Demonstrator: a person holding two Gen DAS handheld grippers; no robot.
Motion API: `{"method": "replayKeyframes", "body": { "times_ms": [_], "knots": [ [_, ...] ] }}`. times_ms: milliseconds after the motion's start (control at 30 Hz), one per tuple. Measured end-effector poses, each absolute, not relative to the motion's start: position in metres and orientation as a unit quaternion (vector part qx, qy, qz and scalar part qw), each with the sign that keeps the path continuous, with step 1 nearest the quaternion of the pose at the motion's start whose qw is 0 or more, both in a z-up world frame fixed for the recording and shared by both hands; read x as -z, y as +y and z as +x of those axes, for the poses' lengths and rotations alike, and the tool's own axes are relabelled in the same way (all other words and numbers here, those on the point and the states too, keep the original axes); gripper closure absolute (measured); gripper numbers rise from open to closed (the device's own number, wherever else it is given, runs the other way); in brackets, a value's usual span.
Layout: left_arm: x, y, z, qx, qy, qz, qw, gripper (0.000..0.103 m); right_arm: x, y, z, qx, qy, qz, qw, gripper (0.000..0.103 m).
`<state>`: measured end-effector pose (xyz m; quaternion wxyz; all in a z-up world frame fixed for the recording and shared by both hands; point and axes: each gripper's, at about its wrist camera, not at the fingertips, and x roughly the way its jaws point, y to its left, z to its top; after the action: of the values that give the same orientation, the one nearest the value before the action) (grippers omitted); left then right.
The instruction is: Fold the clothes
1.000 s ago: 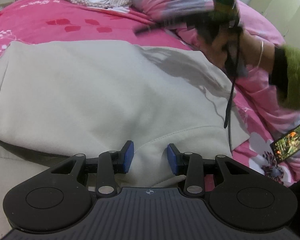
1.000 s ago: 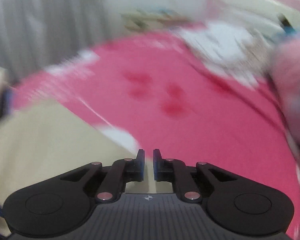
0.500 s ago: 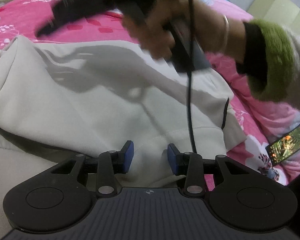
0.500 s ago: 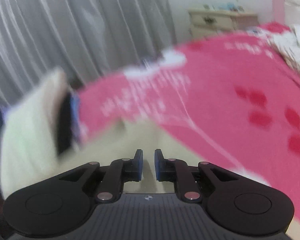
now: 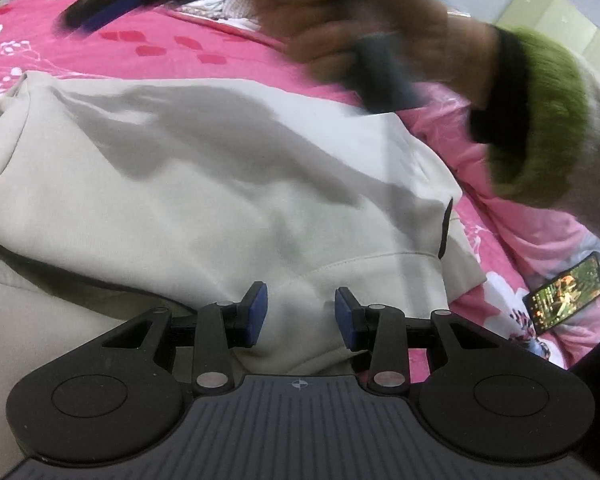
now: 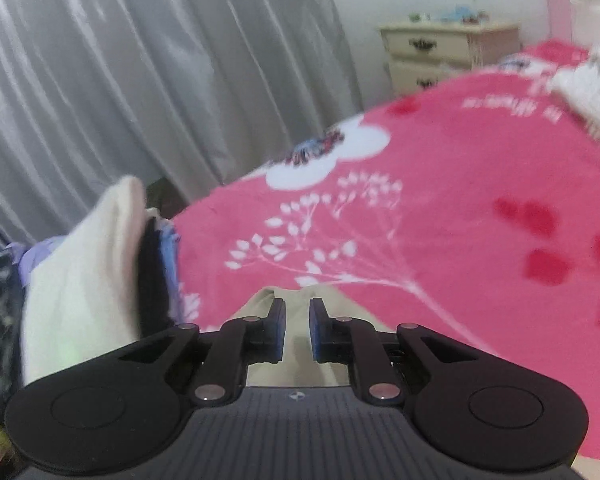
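Note:
A cream hoodie (image 5: 200, 180) lies spread on the pink bedcover (image 5: 172, 52). My left gripper (image 5: 300, 300) stays low over the hoodie's near hem, jaws open; cloth shows behind the bare blue pads (image 5: 256, 312). A hand (image 5: 360, 20) with a green-cuffed sleeve (image 5: 540, 128) carries my right gripper (image 5: 96, 12), blurred, in the air above the hoodie's far edge. In the right wrist view the right gripper (image 6: 298, 304) has only a narrow gap between its pads and nothing in it. A tip of the hoodie (image 6: 298, 356) lies beneath it.
A lit phone (image 5: 564, 296) lies on the bedcover at the right. A cream nightstand (image 6: 448, 52) and a grey curtain (image 6: 140, 80) stand past the bed. White clothes (image 6: 588, 84) are piled at the far right. A cream sleeve (image 6: 80, 280) fills the left.
The hand with my right gripper swept from the right side across to the left, over the hoodie's far edge; its view swung from the bed's middle toward the curtain. My left gripper stayed put.

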<state>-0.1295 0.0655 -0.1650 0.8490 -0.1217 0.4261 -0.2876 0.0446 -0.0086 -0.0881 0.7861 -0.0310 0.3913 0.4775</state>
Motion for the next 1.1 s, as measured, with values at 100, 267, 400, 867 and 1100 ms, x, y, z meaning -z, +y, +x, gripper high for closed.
{"method": "replayKeyframes", "body": {
  "times_ms": [100, 267, 400, 867, 1100],
  "knots": [
    [0.162, 0.069, -0.13, 0.29, 0.43, -0.127, 0.845, 0.066, 0.057, -0.071, 0.016, -0.461, 0.381, -0.018, 0.801, 0.089],
    [0.142, 0.078, -0.131, 0.279, 0.417, -0.142, 0.853, 0.063, 0.055, -0.152, -0.049, -0.352, 0.397, 0.002, 0.847, 0.089],
    [0.119, 0.094, -0.118, 0.236, 0.384, -0.122, 0.885, 0.056, 0.086, -0.158, -0.103, -0.266, 0.393, -0.048, 0.879, 0.089],
    [0.143, 0.122, -0.081, 0.08, 0.47, -0.156, 0.865, 0.063, 0.139, -0.201, -0.129, -0.205, 0.414, -0.011, 0.887, 0.093],
    [0.145, 0.119, -0.084, 0.067, 0.469, -0.135, 0.87, 0.062, 0.146, -0.225, -0.144, -0.203, 0.416, 0.015, 0.886, 0.093]
  ]
}}
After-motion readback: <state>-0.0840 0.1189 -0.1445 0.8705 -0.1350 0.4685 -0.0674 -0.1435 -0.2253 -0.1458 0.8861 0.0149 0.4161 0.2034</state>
